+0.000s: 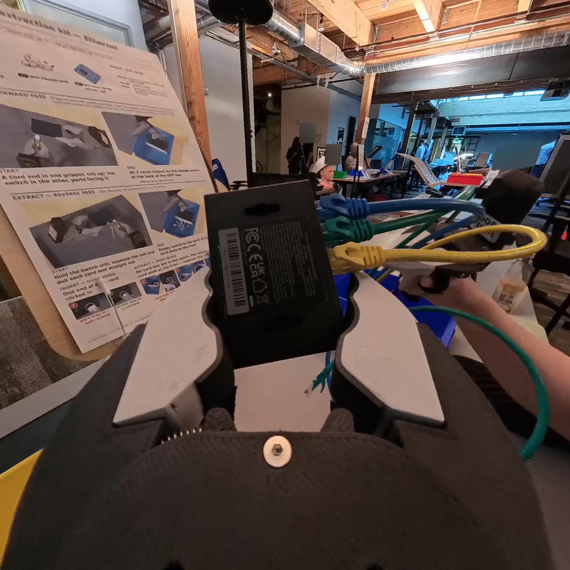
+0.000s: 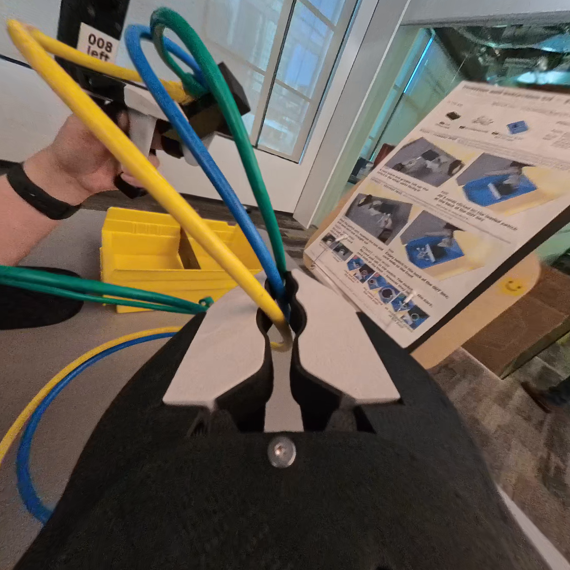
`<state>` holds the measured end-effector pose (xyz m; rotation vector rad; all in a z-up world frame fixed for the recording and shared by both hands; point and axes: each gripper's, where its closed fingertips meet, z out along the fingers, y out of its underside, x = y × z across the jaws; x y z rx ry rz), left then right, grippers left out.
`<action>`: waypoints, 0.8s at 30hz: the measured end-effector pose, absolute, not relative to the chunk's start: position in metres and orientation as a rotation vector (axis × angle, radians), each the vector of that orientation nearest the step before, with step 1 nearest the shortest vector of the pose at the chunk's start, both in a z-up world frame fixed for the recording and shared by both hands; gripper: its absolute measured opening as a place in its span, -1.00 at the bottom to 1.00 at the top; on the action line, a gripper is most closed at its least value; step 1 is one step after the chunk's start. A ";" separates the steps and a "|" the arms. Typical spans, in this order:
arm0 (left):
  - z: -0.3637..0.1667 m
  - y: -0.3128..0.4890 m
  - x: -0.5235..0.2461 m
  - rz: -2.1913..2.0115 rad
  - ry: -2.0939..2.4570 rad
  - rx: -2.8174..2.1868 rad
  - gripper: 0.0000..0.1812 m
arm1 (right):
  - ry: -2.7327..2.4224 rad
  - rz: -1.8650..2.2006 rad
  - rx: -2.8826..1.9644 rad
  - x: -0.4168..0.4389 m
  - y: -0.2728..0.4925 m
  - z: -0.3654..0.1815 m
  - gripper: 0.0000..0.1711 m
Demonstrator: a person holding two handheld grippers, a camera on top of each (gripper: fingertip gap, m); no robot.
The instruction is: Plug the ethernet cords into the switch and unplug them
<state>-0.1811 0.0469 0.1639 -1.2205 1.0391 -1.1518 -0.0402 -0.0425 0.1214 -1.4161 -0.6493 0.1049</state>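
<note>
Wooden beams and silver ducts hang over the workshop in your left wrist view, with an instruction sheet [image 1: 92,191] propped at the left. Your left claw [image 1: 279,296] is clamped on the black switch [image 1: 271,265], held upright with its label side facing you. Blue [image 1: 342,206], green [image 1: 348,229] and yellow [image 1: 357,256] plugs sit in its right side.

From the right wrist view, your right claw [image 2: 279,305] is closed on the yellow cord [image 2: 148,172], blue cord [image 2: 216,172] and green cord [image 2: 243,142] together. A yellow bin [image 2: 148,256] rests on the bench [image 2: 77,385] beyond.
</note>
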 end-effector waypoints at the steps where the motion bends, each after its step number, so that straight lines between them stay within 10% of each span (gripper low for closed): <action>1: 0.170 0.046 -0.179 -1.147 1.042 -1.213 -0.13 | -0.659 0.072 -1.409 -0.035 -0.042 0.132 -0.92; 13: 0.353 0.042 -0.068 -1.078 1.172 -1.060 -0.12 | -0.648 -0.443 -1.332 0.089 -0.065 0.321 -0.92; 24: 0.302 0.040 0.068 -0.977 1.294 -1.147 -0.13 | -0.553 -0.558 -1.553 0.232 -0.066 0.235 -0.92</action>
